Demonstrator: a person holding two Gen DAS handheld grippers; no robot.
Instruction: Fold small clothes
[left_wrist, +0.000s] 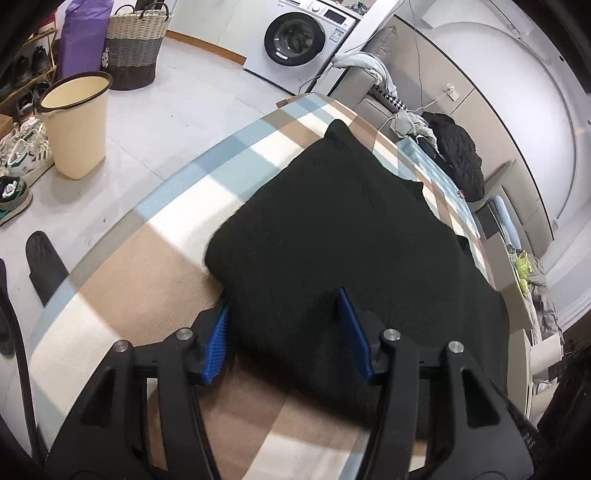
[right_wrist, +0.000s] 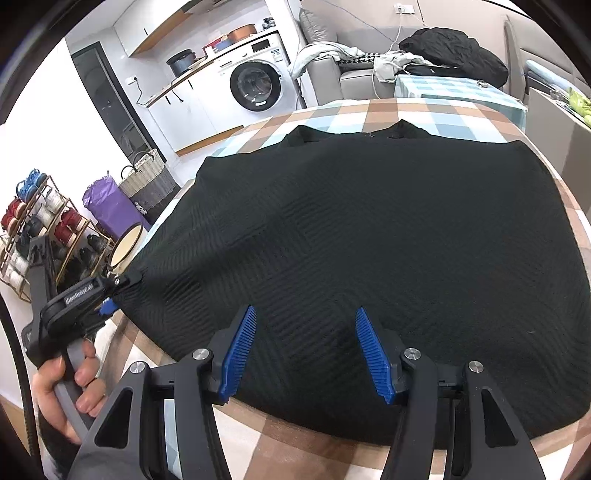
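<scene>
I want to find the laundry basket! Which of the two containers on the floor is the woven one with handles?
The tall woven basket beside the purple bag, with dark handles and a dark lower band. The other, the cream bucket, is smooth plastic with a dark rim.

Bright, even indoor light – strong fisheye bending, dark corner vignettes, slight blur low in left view.

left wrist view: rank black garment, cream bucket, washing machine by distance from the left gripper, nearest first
1. black garment, between the fingers of the left gripper, on the checked table.
2. cream bucket, on the floor, upper left.
3. washing machine, far wall, top centre.
</scene>
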